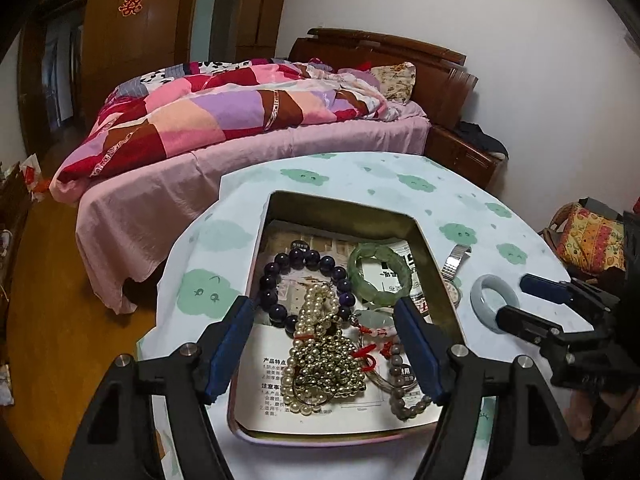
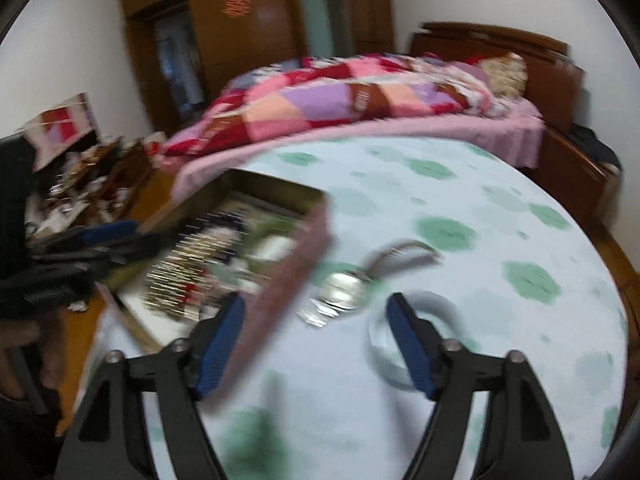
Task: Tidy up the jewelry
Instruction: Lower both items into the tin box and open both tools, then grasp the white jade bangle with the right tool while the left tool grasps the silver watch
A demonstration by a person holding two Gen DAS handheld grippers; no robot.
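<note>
An open metal tin (image 1: 344, 208) on the table holds a dark purple bead bracelet (image 1: 304, 260), a green jade bangle (image 1: 378, 272), pearl strands (image 1: 320, 312), gold beads (image 1: 328, 364) and a grey bead bracelet (image 1: 400, 384). My left gripper (image 1: 324, 312) is open above the tin, empty. A pale blue bangle (image 1: 494, 292) and a silver watch (image 1: 454, 272) lie on the cloth right of the tin. My right gripper (image 1: 512, 298) is open beside the pale bangle. In the blurred right wrist view the gripper (image 2: 316, 308) is open over the watch (image 2: 344, 288), its right finger across the bangle (image 2: 444, 304).
The table has a white cloth with green cloud prints (image 1: 360, 172). A bed with a patchwork quilt (image 1: 224, 116) stands behind it. A wooden wardrobe (image 1: 132, 20) is at the back. A patterned bag (image 1: 592, 236) sits at the right. The tin's side wall (image 2: 296, 276) lies by my right gripper's left finger.
</note>
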